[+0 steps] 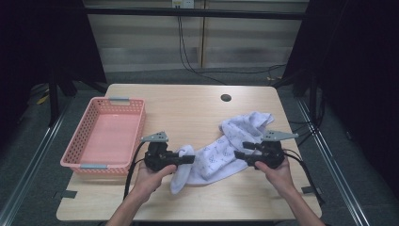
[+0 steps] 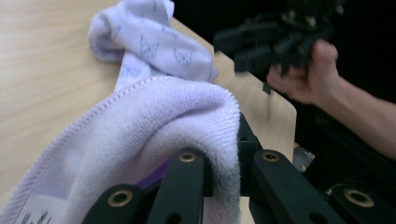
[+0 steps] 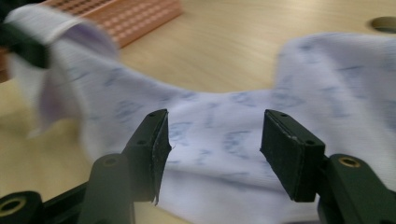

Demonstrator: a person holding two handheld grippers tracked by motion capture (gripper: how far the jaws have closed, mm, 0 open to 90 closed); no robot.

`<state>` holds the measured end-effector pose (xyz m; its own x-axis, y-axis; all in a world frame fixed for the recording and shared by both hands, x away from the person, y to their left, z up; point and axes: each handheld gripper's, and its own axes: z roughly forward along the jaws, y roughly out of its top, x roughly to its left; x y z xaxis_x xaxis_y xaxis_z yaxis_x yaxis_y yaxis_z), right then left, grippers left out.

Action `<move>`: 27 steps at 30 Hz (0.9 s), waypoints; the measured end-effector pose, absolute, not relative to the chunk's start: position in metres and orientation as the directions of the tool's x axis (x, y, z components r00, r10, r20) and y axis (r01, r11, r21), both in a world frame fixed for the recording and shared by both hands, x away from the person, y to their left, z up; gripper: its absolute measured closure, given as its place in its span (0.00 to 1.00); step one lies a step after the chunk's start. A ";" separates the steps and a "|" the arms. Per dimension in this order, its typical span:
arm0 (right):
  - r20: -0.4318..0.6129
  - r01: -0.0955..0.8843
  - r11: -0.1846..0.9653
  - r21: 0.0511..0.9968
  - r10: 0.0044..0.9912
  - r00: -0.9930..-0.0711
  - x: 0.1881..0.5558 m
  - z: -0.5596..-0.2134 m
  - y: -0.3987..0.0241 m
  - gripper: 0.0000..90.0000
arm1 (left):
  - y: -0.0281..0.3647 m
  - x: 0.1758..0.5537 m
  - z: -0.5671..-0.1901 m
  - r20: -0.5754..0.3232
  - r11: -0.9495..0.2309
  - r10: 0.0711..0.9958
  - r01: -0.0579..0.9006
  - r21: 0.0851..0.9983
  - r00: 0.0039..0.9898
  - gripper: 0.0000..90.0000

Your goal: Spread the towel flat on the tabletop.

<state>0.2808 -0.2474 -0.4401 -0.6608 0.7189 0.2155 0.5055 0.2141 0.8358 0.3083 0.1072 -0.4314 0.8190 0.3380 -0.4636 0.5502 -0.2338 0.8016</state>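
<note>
My left claw point(image 1: 188, 159) is clamped on a fold of the towel point(image 1: 221, 148), a soft white cloth printed with small blue cat faces. In the left claw view the towel point(image 2: 154, 116) shows a fuzzy, looped pile and a stitched hem, bunched thick over my black jaws. The towel lies crumpled across the centre of the pale wooden tabletop point(image 1: 188, 110) in the high view, one end lifted at my left claw, the other heaped toward the upper right. My right claw point(image 1: 240, 155) stands apart with nothing pressed between its flat rubbery pads; in its own view the towel point(image 3: 224, 140) lies blurred beyond them. A pink plastic basket point(image 1: 84, 146), rectangular with slotted walls, sits at the left of the tabletop.
</note>
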 end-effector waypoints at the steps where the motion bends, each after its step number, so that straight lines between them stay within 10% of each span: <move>1: 0.227 0.504 0.212 0.837 0.704 -0.673 0.278 -0.441 -0.242 0.48 | 0.104 0.311 -0.430 -0.464 -0.230 0.334 0.549 0.804 0.820 0.95; 24: 0.271 0.455 0.287 0.843 0.503 -0.820 0.253 -0.466 -0.170 0.49 | 0.037 0.323 -0.426 -0.518 -0.202 0.255 0.569 0.797 0.816 0.94; 27: 0.273 0.455 0.264 0.851 0.517 -0.811 0.255 -0.466 -0.170 0.61 | 0.027 0.321 -0.429 -0.523 -0.215 0.240 0.570 0.793 0.818 0.92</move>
<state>0.2547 -0.1696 -0.4657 -0.8112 0.5172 0.2728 0.4546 0.2642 0.8506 0.3213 0.0274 -0.4286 0.8178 0.2403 -0.5229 0.5702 -0.2151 0.7929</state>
